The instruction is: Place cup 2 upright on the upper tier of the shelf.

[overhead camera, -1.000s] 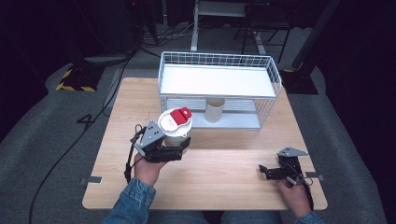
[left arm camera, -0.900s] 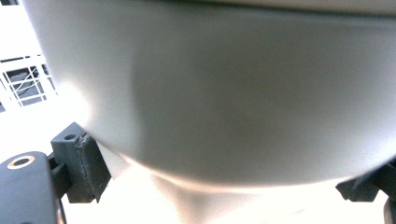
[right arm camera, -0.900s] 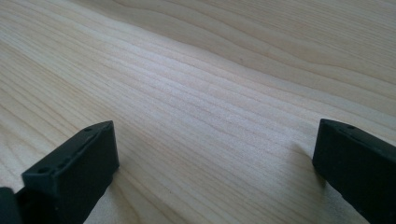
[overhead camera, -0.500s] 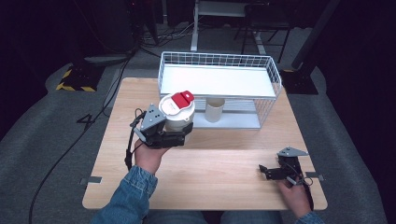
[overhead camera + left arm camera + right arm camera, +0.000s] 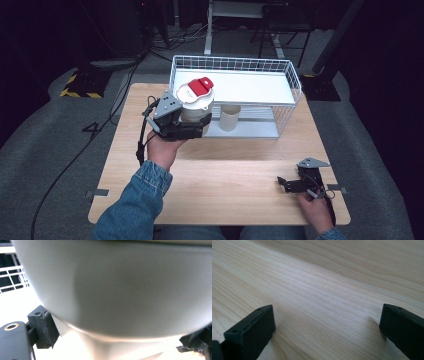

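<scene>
Jar [image 5: 196, 102] clamped in left gripper [image 5: 182, 125], basket [image 5: 235, 67] at one o'clock; right gripper [image 5: 295, 184] spread, empty. We lift clear of rim, keep upright.

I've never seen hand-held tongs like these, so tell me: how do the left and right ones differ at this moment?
The left tongs are shut on a white container with a red-tabbed lid, while the right tongs are open with nothing between them. The left tongs are lifted beside the white wire basket; the right tongs sit low on the wooden table near its right edge. Both are black, two-jawed, hand-held and topped by a grey plate.
</scene>
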`<state>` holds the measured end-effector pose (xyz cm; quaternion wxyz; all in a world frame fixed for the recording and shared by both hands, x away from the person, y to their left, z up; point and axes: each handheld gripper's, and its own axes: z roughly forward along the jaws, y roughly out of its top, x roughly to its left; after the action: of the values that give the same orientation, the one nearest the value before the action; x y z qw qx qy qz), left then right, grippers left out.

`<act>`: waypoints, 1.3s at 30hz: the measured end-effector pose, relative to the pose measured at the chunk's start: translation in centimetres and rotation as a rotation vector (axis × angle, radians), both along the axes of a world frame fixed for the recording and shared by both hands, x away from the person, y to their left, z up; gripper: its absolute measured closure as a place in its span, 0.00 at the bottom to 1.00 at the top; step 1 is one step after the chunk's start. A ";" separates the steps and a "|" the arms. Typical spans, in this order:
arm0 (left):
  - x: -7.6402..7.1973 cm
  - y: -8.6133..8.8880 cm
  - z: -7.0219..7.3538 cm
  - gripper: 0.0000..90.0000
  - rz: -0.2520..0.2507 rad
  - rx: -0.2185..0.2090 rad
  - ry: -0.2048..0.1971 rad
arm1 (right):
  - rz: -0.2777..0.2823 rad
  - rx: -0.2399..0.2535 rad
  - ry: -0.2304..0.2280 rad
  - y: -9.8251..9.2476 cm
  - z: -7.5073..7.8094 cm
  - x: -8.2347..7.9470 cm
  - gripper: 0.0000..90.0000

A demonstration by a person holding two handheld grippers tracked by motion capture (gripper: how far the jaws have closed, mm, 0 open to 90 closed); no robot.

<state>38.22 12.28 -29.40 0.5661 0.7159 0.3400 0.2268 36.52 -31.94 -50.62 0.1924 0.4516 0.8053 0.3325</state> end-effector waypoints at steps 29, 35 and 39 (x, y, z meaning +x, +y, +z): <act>6.1 -3.7 5.2 0.12 -0.035 0.009 -0.037 | -0.002 -0.001 -0.002 0.1 0.0 0.1 0.00; 7.5 -5.0 5.6 0.12 -0.048 0.009 -0.035 | -0.006 0.000 -0.003 0.1 0.0 0.1 0.00; 8.4 -6.0 5.6 0.12 -0.053 0.005 -0.037 | -0.008 0.001 -0.002 0.1 0.0 0.1 0.00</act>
<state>46.59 6.26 -23.79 0.5764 0.7217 0.3097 0.2258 36.60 -31.83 -50.61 0.1943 0.4547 0.8031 0.3325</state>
